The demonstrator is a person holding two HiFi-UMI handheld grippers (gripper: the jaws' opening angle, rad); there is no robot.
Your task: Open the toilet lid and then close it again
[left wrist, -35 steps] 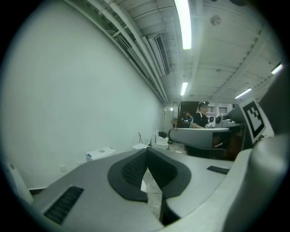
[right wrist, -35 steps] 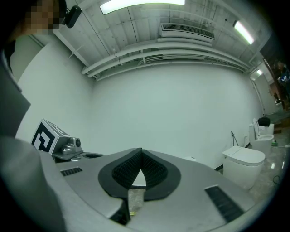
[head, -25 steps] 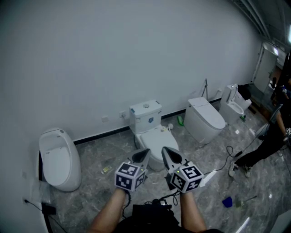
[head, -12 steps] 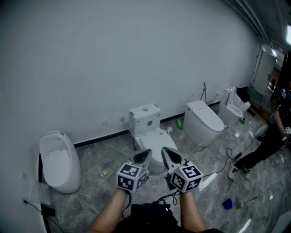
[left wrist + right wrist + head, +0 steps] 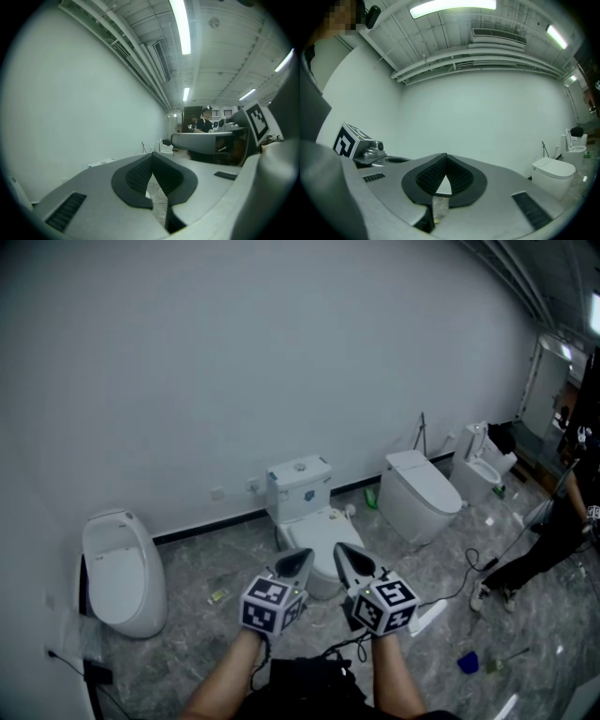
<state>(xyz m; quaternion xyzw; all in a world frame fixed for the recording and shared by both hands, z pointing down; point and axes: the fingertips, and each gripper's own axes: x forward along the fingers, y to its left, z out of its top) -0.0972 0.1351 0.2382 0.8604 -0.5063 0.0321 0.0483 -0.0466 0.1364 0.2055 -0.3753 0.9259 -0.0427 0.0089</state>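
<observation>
White two-piece toilet (image 5: 309, 512) dead centre, backed up against the pale wall (image 5: 234, 352), standing on the grey marbled floor (image 5: 202, 615). Boxy tank (image 5: 300, 486) upright behind, round flush button (image 5: 300, 466) on top, small blue label (image 5: 308, 493) on the front face. Toilet lid (image 5: 320, 525) down, lying flat over the bowl, closed, plain white and smooth. Front end of the bowl out of sight.

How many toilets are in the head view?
4: oval toilet at far left, tank toilet in the middle, closed toilet to its right, farthest toilet at far right. Others may be hidden beyond.
</observation>
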